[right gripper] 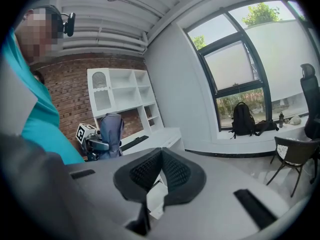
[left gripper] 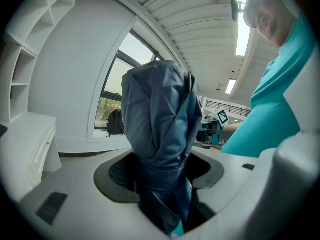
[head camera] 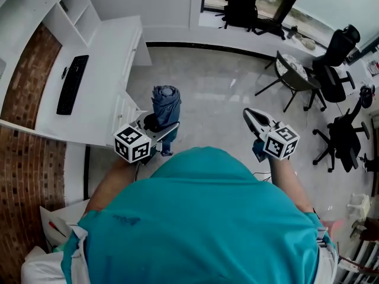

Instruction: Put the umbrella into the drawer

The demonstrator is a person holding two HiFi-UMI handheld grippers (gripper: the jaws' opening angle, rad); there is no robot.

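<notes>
umbrella (head camera: 165, 102): folded, upright, centre-left of head view, just off the table (head camera: 100, 64) edge | left claw (head camera: 155, 128): clamped on its strapped waist | right claw (head camera: 256, 118): jaws together, empty, centre-right | handling: I judge it light, slippery fabric over a stiff core; best gripped at the strap

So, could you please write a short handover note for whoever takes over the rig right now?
Left gripper: shut on the folded blue umbrella, which it holds upright beside the white desk.
Right gripper: fingers together, nothing in them, out to the right.
Done: the umbrella is in hand.
Left: the desk drawers look closed. Open one, probably with the free right gripper, and put the umbrella inside.
</notes>
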